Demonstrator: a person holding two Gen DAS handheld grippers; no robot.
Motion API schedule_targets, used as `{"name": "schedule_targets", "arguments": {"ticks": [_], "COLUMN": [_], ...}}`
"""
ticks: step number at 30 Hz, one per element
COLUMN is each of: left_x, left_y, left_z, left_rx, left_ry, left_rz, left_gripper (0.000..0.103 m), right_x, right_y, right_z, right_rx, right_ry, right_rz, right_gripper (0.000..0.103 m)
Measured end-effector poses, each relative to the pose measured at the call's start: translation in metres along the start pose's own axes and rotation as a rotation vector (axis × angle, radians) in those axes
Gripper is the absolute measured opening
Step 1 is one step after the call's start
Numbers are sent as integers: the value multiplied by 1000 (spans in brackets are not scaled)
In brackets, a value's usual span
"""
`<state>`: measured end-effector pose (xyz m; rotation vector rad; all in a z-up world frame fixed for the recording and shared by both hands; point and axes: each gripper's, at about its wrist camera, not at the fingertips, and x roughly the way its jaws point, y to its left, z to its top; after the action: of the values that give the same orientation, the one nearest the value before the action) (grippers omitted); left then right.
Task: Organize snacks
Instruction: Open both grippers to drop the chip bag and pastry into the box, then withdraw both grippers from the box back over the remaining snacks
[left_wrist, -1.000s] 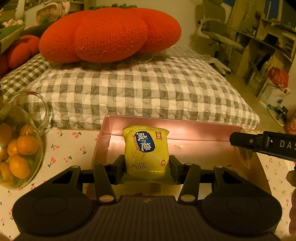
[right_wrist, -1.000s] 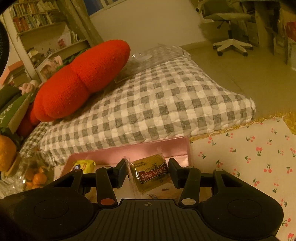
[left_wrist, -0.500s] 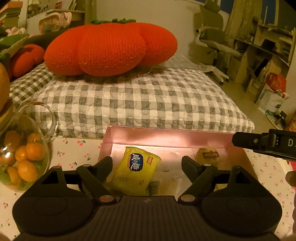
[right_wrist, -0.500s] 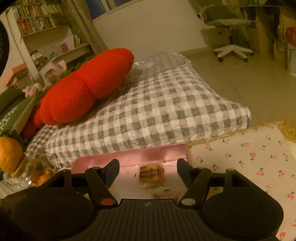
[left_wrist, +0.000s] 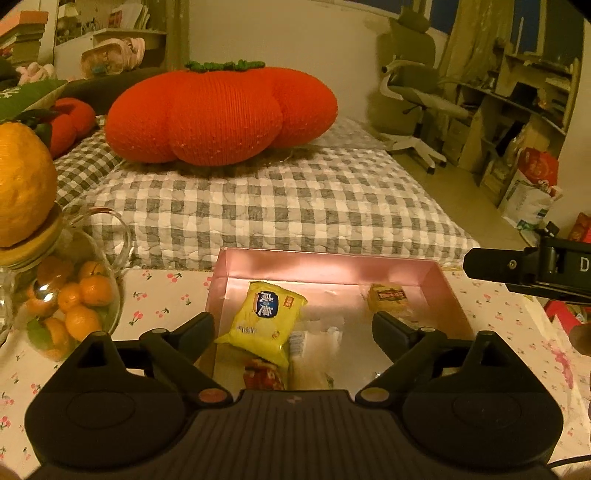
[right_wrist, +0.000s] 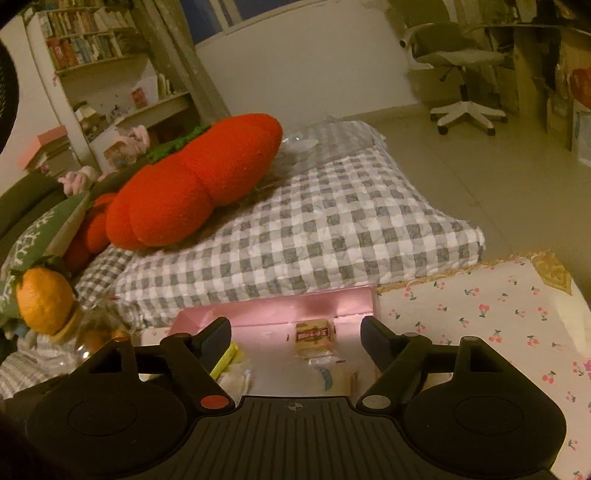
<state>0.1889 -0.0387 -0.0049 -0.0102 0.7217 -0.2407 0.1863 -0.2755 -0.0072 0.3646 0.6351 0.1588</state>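
Note:
A pink box stands on the cherry-print tablecloth. In it lie a yellow snack packet at the left, a small brown-labelled packet at the far right, a red packet and a pale packet near the front. My left gripper is open and empty above the box's near side. My right gripper is open and empty, above the box; the brown-labelled packet lies between its fingers' line of sight. The right gripper's finger shows at the right of the left wrist view.
A glass jar of small oranges with a big orange on its lid stands left of the box. Behind the table lies a grey checked mattress with a red pumpkin cushion. An office chair stands on the floor.
Both grippers opened and let go: the yellow packet and the brown-labelled packet dropped into the pink box. Both grippers then rose and drew back from the box.

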Motion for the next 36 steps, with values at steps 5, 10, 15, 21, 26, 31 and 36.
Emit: {"name": "schedule_targets", "arguments": {"ticks": [5,10,15,21,26,31,36], "left_x": [-16,-32,-44,-58,-68,-75,-80], "left_y": [0,2,6,13,16,22,24], "left_z": [-6,-13,-21,-34,-47,-61,-74], "left_rx": [-11,-18,-40,-50,-55,-89,-93], "left_ry": [12,13,9,13,26,46,55], "left_rz": [-8,-9,-9,-5,7,-2,5], "left_gripper": [93,96,100,102,102,102,102], "right_x": [-19,-37,-52,-68,-79,-86,-88], "right_y": [6,11,16,17,18,19,17], "right_z": [-6,-13,-22,-37,-50,-65,-81], "right_rx": [-22,-34,-48,-56,-80,-83,-84], "right_ry": [3,11,22,37,49,62,74], "right_rz": [10,18,28,34,27,35,35], "right_gripper": [80,81,82,85,86,86,86]}}
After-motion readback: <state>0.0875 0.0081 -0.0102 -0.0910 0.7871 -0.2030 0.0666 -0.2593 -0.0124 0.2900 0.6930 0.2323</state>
